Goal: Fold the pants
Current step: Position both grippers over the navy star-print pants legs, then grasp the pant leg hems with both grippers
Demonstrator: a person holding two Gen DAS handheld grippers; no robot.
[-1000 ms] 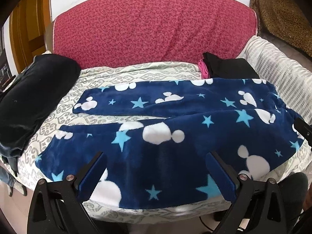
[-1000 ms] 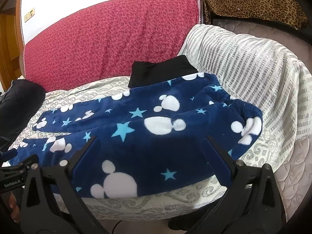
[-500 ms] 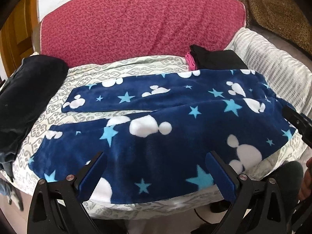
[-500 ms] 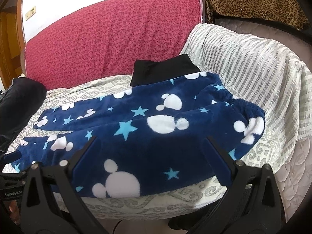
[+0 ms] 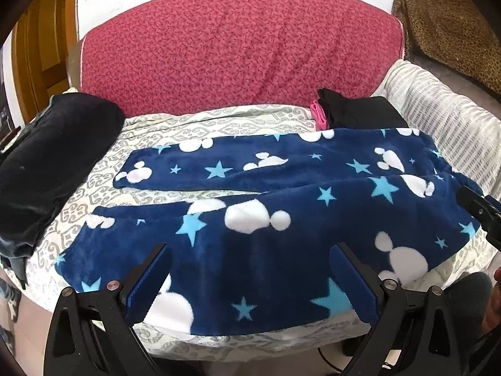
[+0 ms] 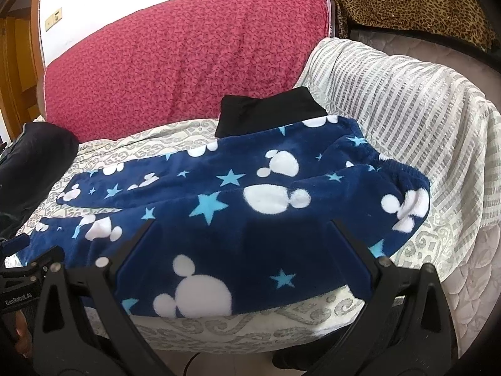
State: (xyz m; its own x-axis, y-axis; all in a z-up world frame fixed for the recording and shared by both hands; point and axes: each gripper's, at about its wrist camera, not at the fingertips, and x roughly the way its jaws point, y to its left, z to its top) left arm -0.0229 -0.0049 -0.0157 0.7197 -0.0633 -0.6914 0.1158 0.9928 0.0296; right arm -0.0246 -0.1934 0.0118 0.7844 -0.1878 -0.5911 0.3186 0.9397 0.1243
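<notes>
Sofa seat (image 5: 194,125), patterned grey-white cover, red backrest (image 5: 238,50) behind: carries all items. Pants (image 5: 281,219), navy fleece with white mouse heads and blue stars: spread flat across the seat, waistband toward the right arm, both legs running to the left edge, near leg overhanging the front edge, far leg lying apart from it with a strip of cover showing between; unfolded. Striped throw (image 6: 407,119): draped over the right arm. Dark cushion (image 5: 47,163): left edge. Black garment (image 6: 266,112) with pink item (image 5: 319,116) beside it: back right corner, touching the waistband. Left tongs (image 5: 250,279): jaws apart, empty, poised over the near leg at the front edge. Right tongs (image 6: 244,257): jaws apart, empty, over the seat-and-waist part. Change over the last second: both views shifted only slightly, cloth undisturbed; judged still lining up, first grasp pending.
</notes>
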